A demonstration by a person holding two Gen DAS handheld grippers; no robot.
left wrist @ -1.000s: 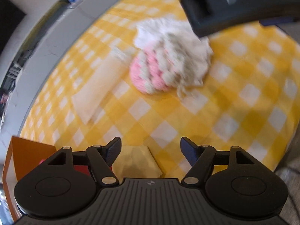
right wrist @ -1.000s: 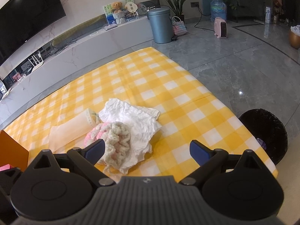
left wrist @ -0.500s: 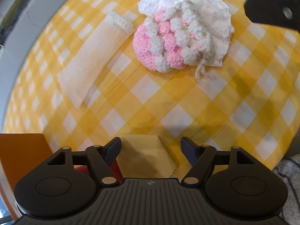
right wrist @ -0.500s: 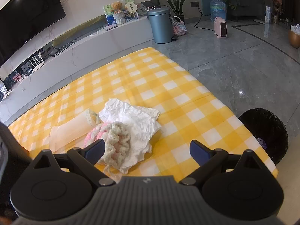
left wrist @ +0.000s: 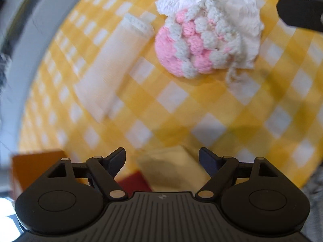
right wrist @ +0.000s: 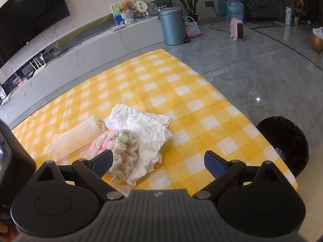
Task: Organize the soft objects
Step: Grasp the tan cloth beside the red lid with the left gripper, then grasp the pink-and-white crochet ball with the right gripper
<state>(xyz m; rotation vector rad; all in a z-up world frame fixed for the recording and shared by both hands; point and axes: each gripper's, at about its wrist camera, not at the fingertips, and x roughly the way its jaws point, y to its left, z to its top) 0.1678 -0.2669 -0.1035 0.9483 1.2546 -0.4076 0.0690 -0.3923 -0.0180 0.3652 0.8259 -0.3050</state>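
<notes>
The left hand-held gripper (left wrist: pixel 162 159), jaws opening, hangs above a folded yellow cloth (left wrist: pixel 173 167).

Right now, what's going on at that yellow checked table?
A person holds two grippers over the checked cloth, sorting soft things. The left gripper is opening above a folded yellow cloth, gripping nothing. The right gripper hangs open and empty. The pink-and-white crochet piece lies on a crumpled white cloth, with a pale folded cloth beside them.
</notes>
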